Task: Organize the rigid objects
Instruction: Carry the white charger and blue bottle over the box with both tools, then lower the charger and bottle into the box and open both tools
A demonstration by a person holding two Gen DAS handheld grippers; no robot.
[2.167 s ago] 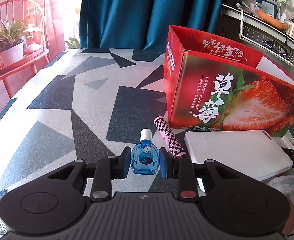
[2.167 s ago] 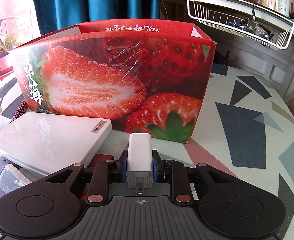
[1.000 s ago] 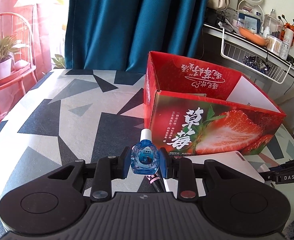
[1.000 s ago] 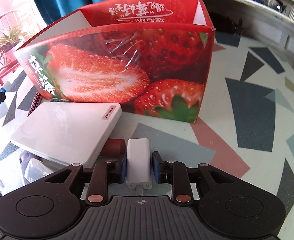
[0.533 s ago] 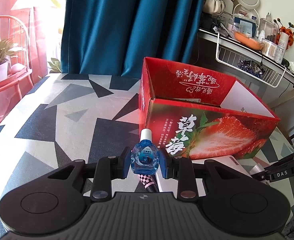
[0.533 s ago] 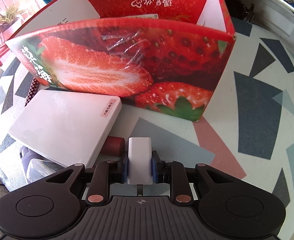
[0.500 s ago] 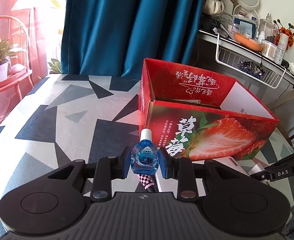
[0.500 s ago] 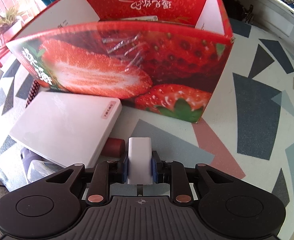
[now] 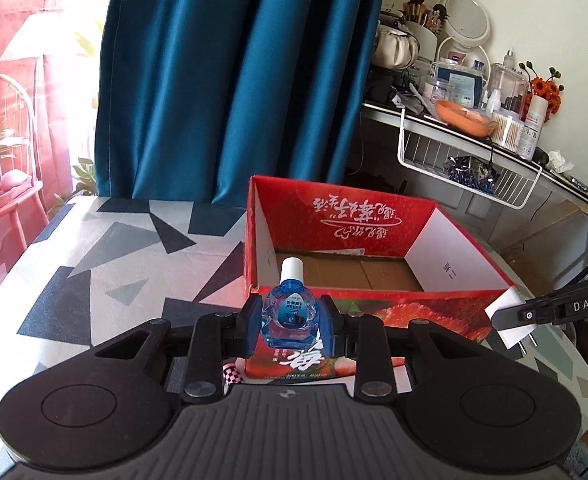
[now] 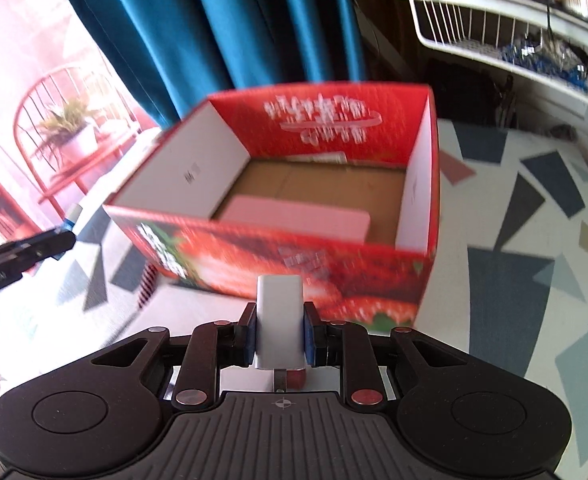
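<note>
The left gripper (image 9: pixel 290 322) is held level above the counter (image 9: pixel 106 264), pointing at the near wall of the strawberry box (image 9: pixel 377 312). Its jaws are narrowed onto a small blue eye-drop bottle (image 9: pixel 290 312), which stands upright between the pads with its white cap up. The right gripper (image 10: pixel 280 334) is raised on the other side of the box, tilted down toward the open top. Its jaws clamp a white charger (image 10: pixel 280 316) by its 2 long sides, with the metal prong end facing back toward the camera. From the left wrist view the same charger (image 9: pixel 507 320) shows at the box's right front corner, prongs down, held in the right gripper's black fingers (image 9: pixel 553 308).

The box is open at the top, with a brown cardboard floor. A flat white case (image 10: pixel 297 218) lies inside against the near wall, blurred in the right wrist view. A checkered tube (image 9: pixel 233 372) lies on the counter beside the box's near left corner.
</note>
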